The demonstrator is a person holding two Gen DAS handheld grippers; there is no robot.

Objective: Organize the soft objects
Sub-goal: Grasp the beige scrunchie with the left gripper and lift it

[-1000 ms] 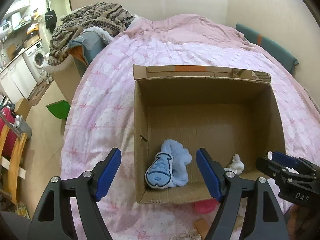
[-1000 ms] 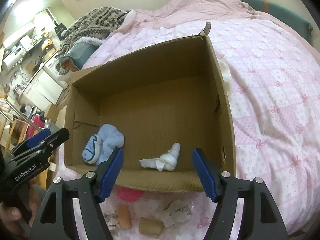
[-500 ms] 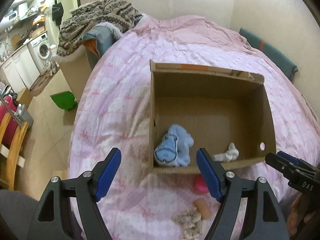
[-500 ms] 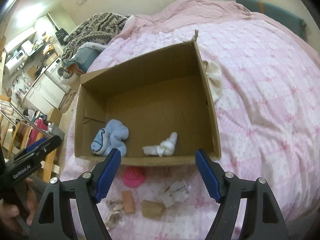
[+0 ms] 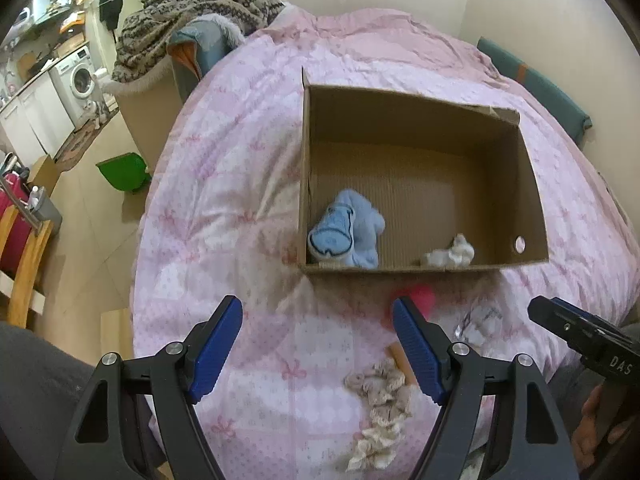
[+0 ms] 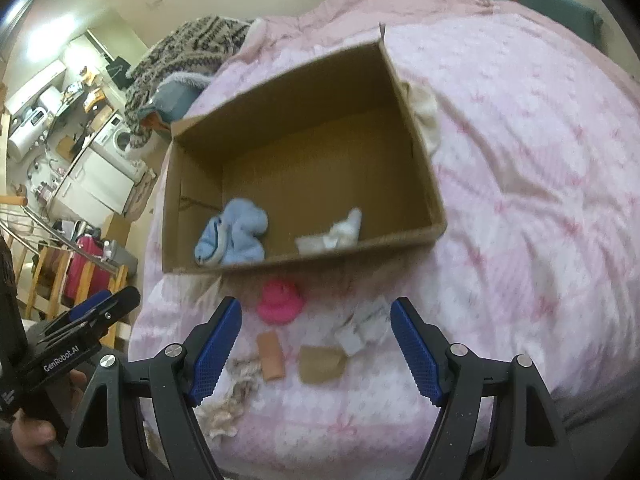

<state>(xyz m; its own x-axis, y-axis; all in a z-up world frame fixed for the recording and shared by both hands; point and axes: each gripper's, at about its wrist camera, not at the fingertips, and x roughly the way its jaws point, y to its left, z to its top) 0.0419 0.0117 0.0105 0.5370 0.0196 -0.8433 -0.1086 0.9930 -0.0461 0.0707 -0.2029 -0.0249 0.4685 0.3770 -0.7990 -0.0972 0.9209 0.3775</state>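
An open cardboard box sits on the pink bed. Inside lie a light blue soft toy and a small white cloth. In front of the box lie a pink soft object, a tan roll, a brown piece, a white crumpled packet and a cream scrunchie. My left gripper is open and empty above the bedspread. My right gripper is open and empty above the loose items.
The pink bedspread covers the bed. A cream cloth lies by the box's right side. A patterned blanket pile sits at the far left. A green bin and a wooden chair stand on the floor at left.
Both grippers have pulled back and up from the box. The box now looks smaller and farther, and the loose items in front of it have come into view.
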